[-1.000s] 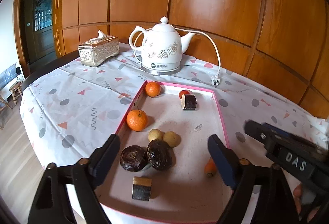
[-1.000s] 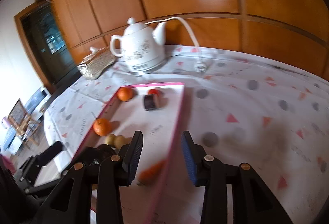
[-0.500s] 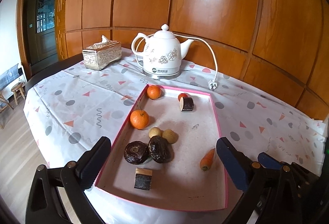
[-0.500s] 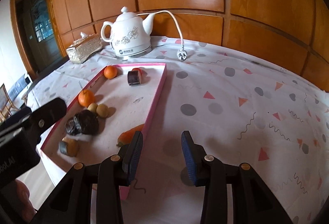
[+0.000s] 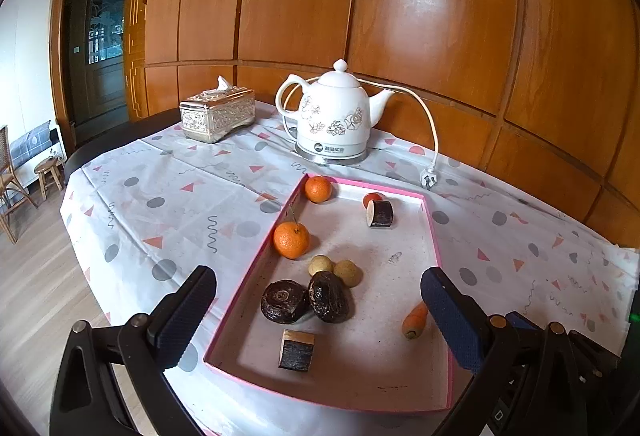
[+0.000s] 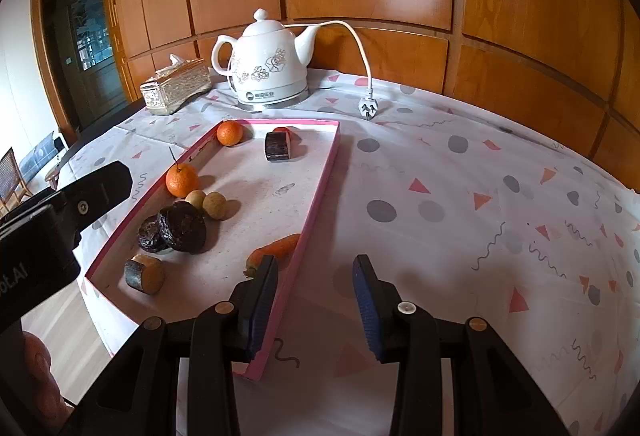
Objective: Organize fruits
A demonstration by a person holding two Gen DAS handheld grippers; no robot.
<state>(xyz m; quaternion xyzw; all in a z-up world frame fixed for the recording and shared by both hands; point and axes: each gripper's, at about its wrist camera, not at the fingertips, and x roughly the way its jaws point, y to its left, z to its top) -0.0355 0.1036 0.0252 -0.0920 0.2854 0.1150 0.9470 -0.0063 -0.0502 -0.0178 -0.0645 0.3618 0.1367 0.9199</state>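
My L gripper [image 5: 318,312] is wide open w/ nothing btwn the pads; its jaws have just been opening. It hangs over the near end of the tray [image 5: 434,236]. My R gripper [image 6: 316,300] is partly open, nothing held; its left finger [image 6: 262,306] sits over the tray's right rim, near the carrot, the other finger over bare cloth.

Biggest first: table under a white cloth [image 5: 160,203] w/ grey dots & pink triangles, wood panels behind. Then the pink-edged tray, long side running away from me. Behind it a white kettle [image 5: 334,115] w/ flower print on its base, cord & plug [image 5: 428,179] lying loose on the cloth just beyond the tray's far right corner. Left of the kettle, a silver tissue box [image 5: 218,113].

Fruit is all inside the tray. Two dark wrinkled lumps [image 5: 306,300] touch each other near the middle-left. Orange w/ stem [image 5: 291,240] against the left rim; 2nd orange [image 5: 318,189] in the far left corner. Dark cut chunk [image 5: 296,350] near the front, another [image 5: 380,213] at the far end w/ a small red fruit [image 5: 371,197] just behind it. Carrot [image 5: 414,320] by the right rim. Two small tan balls [image 5: 334,270] side by side, just behind the dark lumps.
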